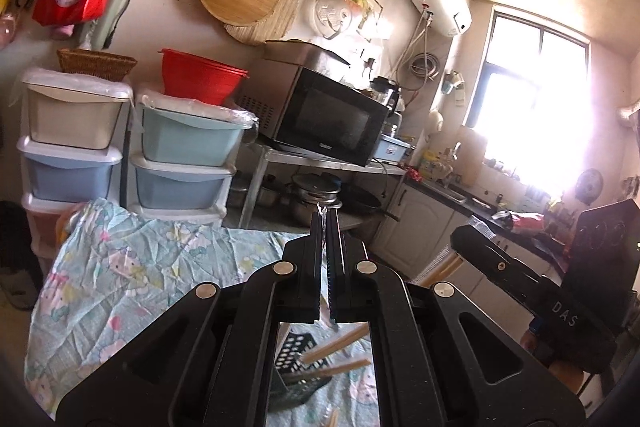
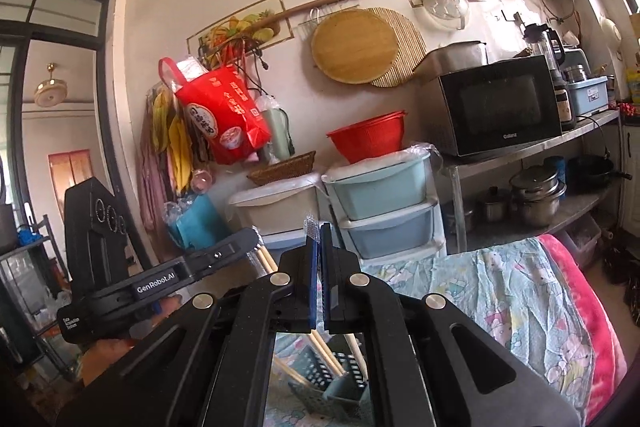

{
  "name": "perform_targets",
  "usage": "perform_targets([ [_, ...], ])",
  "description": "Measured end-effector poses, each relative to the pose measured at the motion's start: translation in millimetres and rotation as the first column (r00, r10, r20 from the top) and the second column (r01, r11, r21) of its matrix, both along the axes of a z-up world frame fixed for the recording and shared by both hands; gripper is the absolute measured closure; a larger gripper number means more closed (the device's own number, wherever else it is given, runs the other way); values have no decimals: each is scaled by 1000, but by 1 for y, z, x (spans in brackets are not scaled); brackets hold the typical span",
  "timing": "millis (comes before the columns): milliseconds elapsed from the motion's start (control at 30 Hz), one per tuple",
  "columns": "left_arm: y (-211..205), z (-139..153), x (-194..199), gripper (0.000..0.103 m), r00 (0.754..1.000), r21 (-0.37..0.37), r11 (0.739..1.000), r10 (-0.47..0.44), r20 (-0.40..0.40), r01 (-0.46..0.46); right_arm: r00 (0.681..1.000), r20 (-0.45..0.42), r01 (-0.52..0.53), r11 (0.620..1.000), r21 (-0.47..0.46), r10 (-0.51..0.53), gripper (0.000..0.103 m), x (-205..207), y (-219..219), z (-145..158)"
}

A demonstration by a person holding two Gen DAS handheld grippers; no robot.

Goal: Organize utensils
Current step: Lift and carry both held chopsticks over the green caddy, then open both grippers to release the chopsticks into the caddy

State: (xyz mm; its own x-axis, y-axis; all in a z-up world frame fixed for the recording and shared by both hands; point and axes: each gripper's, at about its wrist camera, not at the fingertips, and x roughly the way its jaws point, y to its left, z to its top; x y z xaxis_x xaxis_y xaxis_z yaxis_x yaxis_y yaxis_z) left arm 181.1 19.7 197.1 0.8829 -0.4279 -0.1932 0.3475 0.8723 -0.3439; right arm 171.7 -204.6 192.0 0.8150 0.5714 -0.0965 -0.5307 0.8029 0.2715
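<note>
Hovering over the black basket (image 1: 298, 379) (chopsticks (image 1: 340, 343) inside), left gripper (image 1: 324, 217) and right gripper (image 2: 320, 229) both have jaws pressed together.

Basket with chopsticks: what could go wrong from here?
The basket sits on a wrinkled cloth, and chopsticks lean out of it, so a nudge might tip it or spill them. The left gripper and the right gripper, both shut, are close together above it. They could knock each other or the sticks when either one moves down.
</note>
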Motion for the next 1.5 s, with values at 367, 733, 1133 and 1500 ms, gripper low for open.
perform_targets([
  [367,1,-47,31,102,995,-16,1000,22,-93,-24,998,-62,16,1000,-19,-17,101,24,5,-35],
  [733,-1,-79,41,102,989,15,1000,28,-146,-26,991,-137,8,999,-42,-14,101,37,17,-62],
  [1133,-3,-96,42,101,984,24,1000,21,-174,-17,980,-199,9,998,-56,-20,100,47,20,-83],
  [1500,-1,-97,28,68,983,65,997,56,-174,-45,974,-213,57,995,-84,-74,75,41,11,-93],
])
